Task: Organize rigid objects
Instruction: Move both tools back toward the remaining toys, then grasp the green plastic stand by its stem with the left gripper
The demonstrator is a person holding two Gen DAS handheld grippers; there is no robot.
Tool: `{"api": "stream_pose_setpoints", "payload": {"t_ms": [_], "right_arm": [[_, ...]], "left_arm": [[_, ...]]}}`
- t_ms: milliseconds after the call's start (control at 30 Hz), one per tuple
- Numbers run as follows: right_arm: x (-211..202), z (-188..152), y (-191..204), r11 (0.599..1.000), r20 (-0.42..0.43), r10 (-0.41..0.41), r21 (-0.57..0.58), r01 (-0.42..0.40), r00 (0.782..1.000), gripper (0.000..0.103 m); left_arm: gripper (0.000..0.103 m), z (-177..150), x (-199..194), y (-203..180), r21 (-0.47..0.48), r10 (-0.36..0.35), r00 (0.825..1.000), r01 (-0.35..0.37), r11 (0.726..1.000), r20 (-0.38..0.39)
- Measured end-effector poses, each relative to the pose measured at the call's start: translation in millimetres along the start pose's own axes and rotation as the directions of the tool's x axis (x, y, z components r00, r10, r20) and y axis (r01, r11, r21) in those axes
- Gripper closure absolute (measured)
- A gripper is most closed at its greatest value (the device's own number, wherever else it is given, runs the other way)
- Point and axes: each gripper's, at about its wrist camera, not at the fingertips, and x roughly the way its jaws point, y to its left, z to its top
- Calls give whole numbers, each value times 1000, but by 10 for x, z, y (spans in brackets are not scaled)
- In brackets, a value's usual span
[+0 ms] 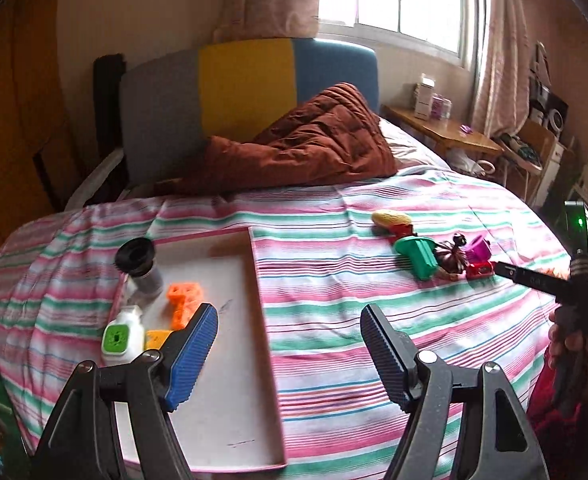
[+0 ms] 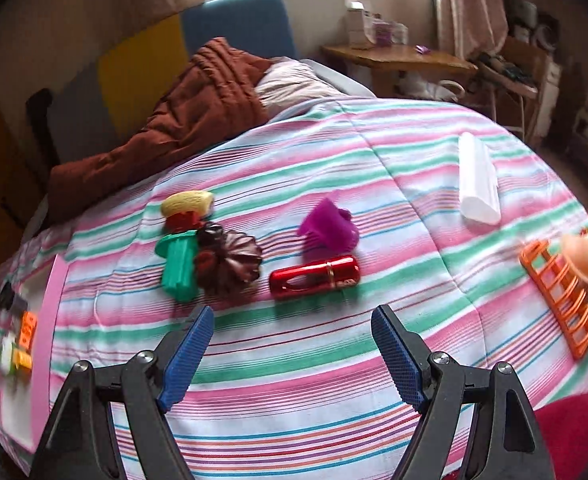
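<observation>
1. While both stood over the striped bed (image 2: 373,160), my right hand-held gripper (image 2: 292,328) gaped wide, empty.
2. Left hand-held gripper (image 1: 290,328) likewise wide, empty, above the pink tray (image 1: 260,280).
3. Red case (image 2: 314,278) lay just beyond the right gripper's fingertips.

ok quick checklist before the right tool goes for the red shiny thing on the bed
1. Right tool open and holding nothing: ok.
2. Red metallic case lying apart from its neighbours, not covered: ok.
3. Bedspread between the right tool and the case free of objects: ok.
4. Purple toy just behind the case could get bumped: not ok, close.
5. Bare room in the pink tray for it: ok.
6. Left tool open and holding nothing, over the tray edge: ok.
</observation>
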Motion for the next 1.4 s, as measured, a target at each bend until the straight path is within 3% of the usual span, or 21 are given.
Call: {"api": "stream_pose_setpoints", "payload": {"t_ms": [300, 433, 633, 733, 933, 1000, 1267, 1400], "right_arm": [[-53, 61, -72, 998, 24, -1, 69, 0, 1000, 21], [-77, 96, -183, 992, 32, -8, 124, 4, 999, 21], [-88, 115, -324, 981, 28, 2, 192, -7, 1000, 21], [-110, 130, -334, 980, 32, 13, 196, -19, 999, 21], [-118, 160, -371, 976, 35, 31, 215, -38, 999, 21], [-113, 168, -391, 973, 33, 44, 227, -51, 998, 21], [-88, 185, -415, 965, 26, 77, 249, -81, 997, 21], [-84, 193, -402, 968, 28, 70, 239, -75, 997, 21]], "left_arm": [[28, 30, 174, -381, 70, -45, 999, 47, 996, -31], [28, 33, 364, -530, 84, -78, 994, 85, 993, -82], [29, 112, 795, -724, 24, -158, 968, 166, 986, -196], [36, 197, 1046, -844, -14, -191, 953, 194, 981, -236], [41, 411, 1435, -1131, -42, -242, 935, 240, 970, -260], [43, 466, 1583, -1226, -59, -275, 920, 269, 961, -279], [56, 580, 2061, -1520, -6, -238, 916, 250, 968, -324], [60, 611, 2200, -1592, -3, -255, 914, 267, 964, -317]]}}
